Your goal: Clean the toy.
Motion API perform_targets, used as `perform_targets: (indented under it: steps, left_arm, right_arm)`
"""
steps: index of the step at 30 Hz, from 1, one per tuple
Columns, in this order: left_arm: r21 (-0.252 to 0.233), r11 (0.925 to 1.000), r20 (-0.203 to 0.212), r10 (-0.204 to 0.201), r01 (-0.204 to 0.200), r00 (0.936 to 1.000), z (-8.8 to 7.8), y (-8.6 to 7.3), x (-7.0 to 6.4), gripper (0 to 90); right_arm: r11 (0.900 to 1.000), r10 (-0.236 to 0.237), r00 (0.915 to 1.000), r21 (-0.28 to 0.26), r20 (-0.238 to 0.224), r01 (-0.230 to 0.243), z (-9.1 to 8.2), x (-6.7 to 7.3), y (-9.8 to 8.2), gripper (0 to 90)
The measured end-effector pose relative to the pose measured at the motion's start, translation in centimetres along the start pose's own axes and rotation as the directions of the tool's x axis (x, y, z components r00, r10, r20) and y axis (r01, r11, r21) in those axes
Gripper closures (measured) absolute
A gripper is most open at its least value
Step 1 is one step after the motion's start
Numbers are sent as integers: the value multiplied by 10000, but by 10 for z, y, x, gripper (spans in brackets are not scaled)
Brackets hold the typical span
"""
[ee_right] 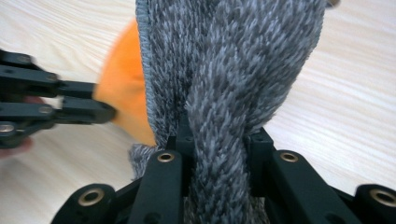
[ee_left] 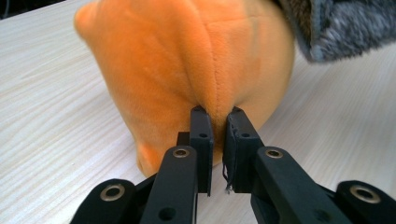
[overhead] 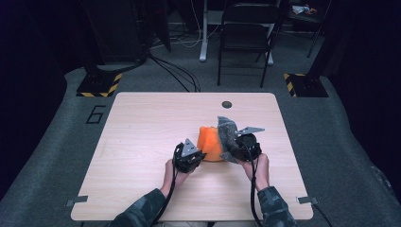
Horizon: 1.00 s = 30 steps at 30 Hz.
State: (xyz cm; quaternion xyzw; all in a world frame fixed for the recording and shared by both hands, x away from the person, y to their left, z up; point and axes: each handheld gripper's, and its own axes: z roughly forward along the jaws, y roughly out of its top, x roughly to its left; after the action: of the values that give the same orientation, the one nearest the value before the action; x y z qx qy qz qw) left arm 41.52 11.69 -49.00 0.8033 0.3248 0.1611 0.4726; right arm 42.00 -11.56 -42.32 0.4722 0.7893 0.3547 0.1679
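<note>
Both claws are locked in at the middle of the pale wood table (overhead: 142, 142). The left claw (ee_left: 218, 122) pinches a fold of the orange plush toy (ee_left: 187, 60), which sits straight ahead of it, soft, rounded and seamed. The right claw (ee_right: 219, 140) clamps a thick fold of the grey fuzzy cloth (ee_right: 233, 60), which stands upward from its jaws, just beside the toy's right flank. My read: the cloth goes over the toy, and the right claw sits nearest for that.
</note>
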Motion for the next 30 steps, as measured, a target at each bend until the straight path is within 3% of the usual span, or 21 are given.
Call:
perform_targets:
  steps: [5,7,9,11,19,24,30]
  left_arm:
    - [-233,9997,172,-11,15,9999,-5,4,-4,834]
    - [-219,9997,354,-67,75,9994,-7,5,-6,834]
    - [-311,9995,281,122,-114,9995,-8,6,-8,834]
    - [-164,9996,307,216,-211,9993,-7,5,-8,833]
    - [-18,9999,428,103,-102,9990,-3,2,-4,831]
    - [-10,9999,520,145,-145,9985,-3,2,-4,829]
    - [98,9998,592,139,-145,9981,-2,0,-2,827]
  right_arm:
    - [9976,-581,9973,-402,-439,564,-7,22,8,731]
    - [9959,-859,9946,-331,-582,841,-6,35,9,731]
    - [9942,-1064,9932,-178,-465,1057,-1,45,8,731]
    - [9915,-1303,9913,21,-183,1304,7,48,4,732]
    - [9974,-664,9978,282,-22,665,12,25,-2,732]
    - [9975,-570,9982,433,199,561,13,10,-7,731]
    - [9978,53,9993,652,371,-77,18,-10,-15,730]
